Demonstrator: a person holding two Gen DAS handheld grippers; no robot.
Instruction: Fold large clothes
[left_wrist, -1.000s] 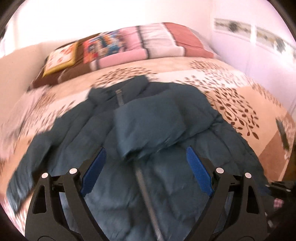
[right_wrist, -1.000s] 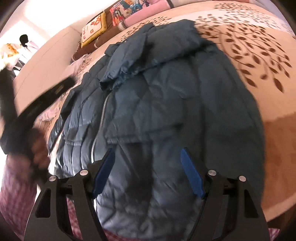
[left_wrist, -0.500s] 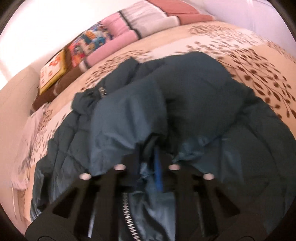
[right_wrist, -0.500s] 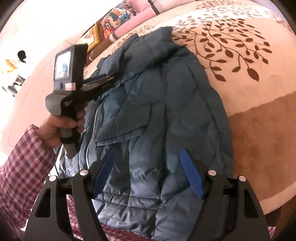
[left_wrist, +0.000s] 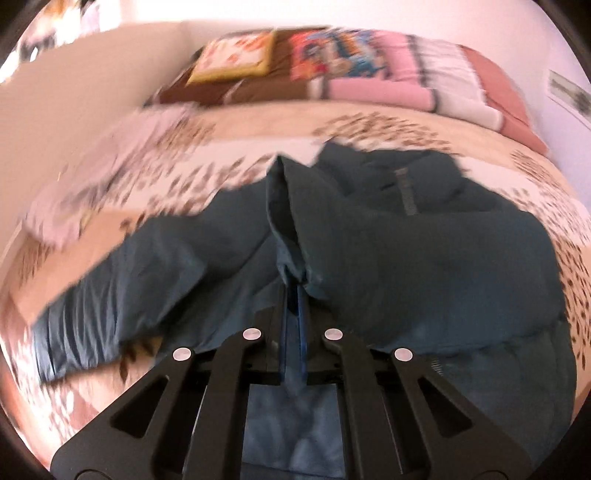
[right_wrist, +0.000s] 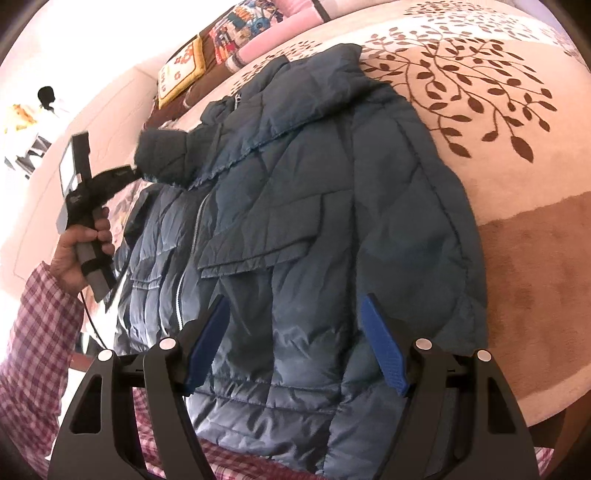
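A dark blue quilted puffer jacket lies spread on the bed, its front up and its zipper showing. My left gripper is shut on the cuff of a sleeve and holds it lifted above the jacket's left side; it also shows in the right wrist view, gripping that sleeve end. My right gripper is open and empty, hovering over the jacket's lower hem.
The bed has a beige cover with a brown leaf pattern. Pillows and folded blankets are stacked at the head. A pale cloth lies at the bed's left. The bed's near edge is at lower right.
My left gripper closed on the sleeve cuff and has carried it up and to the left off the chest. My right gripper stayed open over the hem.
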